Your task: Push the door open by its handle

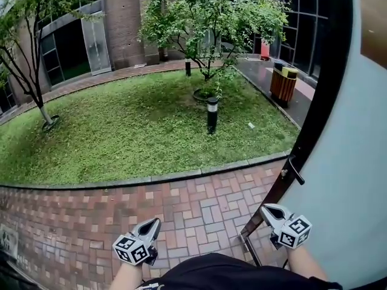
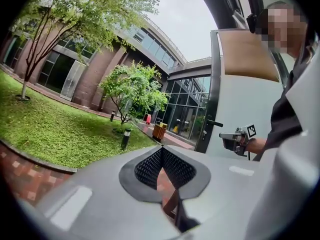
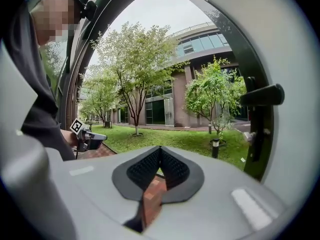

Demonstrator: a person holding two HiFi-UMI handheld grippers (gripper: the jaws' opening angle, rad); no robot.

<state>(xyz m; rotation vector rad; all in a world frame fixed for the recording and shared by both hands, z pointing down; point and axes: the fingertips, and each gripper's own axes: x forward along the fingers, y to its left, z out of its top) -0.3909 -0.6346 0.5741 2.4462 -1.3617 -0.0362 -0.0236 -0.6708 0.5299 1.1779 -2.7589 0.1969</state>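
Note:
The pale door (image 1: 347, 156) stands swung outward at the right, its dark edge facing me. Its black lever handle (image 1: 295, 171) sticks out from that edge, and it also shows in the left gripper view as the handle (image 2: 215, 123) and in the right gripper view as the handle (image 3: 261, 95). My right gripper (image 1: 269, 211) is shut and empty, below and a little left of the handle, not touching it. My left gripper (image 1: 152, 225) is shut and empty over the brick paving, well left of the door. Each gripper view shows its own jaws meeting at the tip, the left gripper (image 2: 161, 148) and the right gripper (image 3: 160, 148).
Red brick paving (image 1: 91, 216) runs outside the doorway, edged by a curb and a lawn (image 1: 133, 125). A dark bollard lamp (image 1: 212, 113), trees (image 1: 211, 17) and a brown bin (image 1: 283, 83) stand beyond. A metal bracket (image 1: 249, 237) sits at the door's foot.

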